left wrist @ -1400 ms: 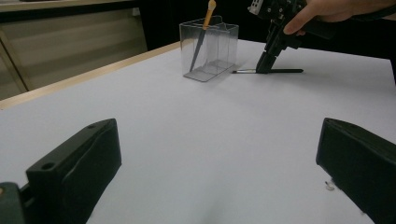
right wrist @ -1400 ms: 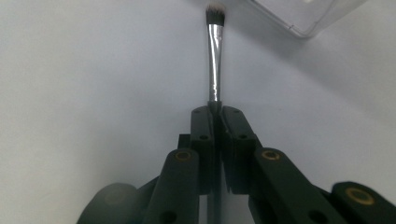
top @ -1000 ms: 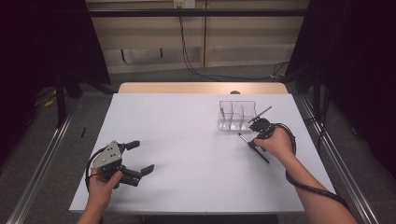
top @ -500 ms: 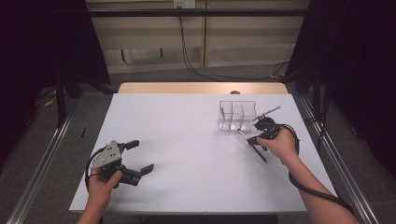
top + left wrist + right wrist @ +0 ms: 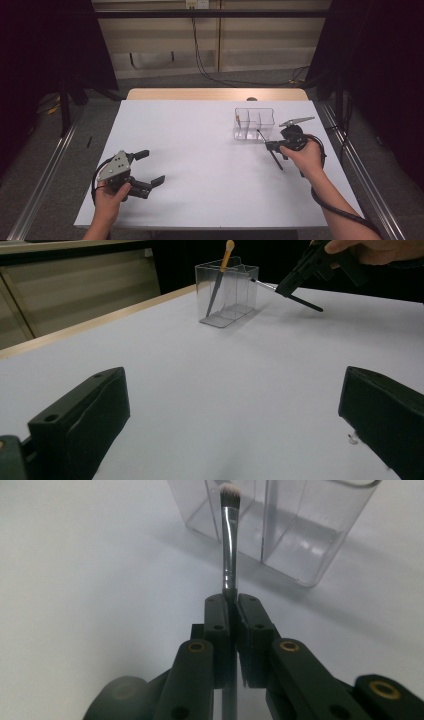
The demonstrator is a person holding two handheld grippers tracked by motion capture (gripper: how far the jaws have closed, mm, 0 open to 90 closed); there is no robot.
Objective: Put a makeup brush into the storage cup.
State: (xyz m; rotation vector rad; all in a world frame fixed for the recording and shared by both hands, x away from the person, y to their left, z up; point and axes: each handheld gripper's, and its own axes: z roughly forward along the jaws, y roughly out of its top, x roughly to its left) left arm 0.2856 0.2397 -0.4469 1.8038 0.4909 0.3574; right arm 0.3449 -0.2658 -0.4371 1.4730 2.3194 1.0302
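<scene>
A clear plastic organizer (image 5: 254,125) with several compartments stands at the table's right rear. A thin stick with an orange tip (image 5: 220,274) leans in one end compartment. My right gripper (image 5: 272,145) is just right of the organizer, shut on a slim makeup brush (image 5: 270,152). Its black handle slants down toward the table. In the right gripper view the brush (image 5: 228,540) runs from the shut right gripper (image 5: 231,602), its pale bristles close to the organizer's wall (image 5: 295,530). My left gripper (image 5: 151,167) rests open at the table's front left, holding nothing.
The white table (image 5: 200,145) has a wooden strip along its far edge. Metal rails run along both sides on the floor. From the left gripper view the right gripper (image 5: 312,267) and brush handle (image 5: 305,302) hover beside the organizer (image 5: 227,295).
The right gripper has risen slightly with the brush, and the bristle end has swung up closer to the organizer. The left gripper has stayed still.
</scene>
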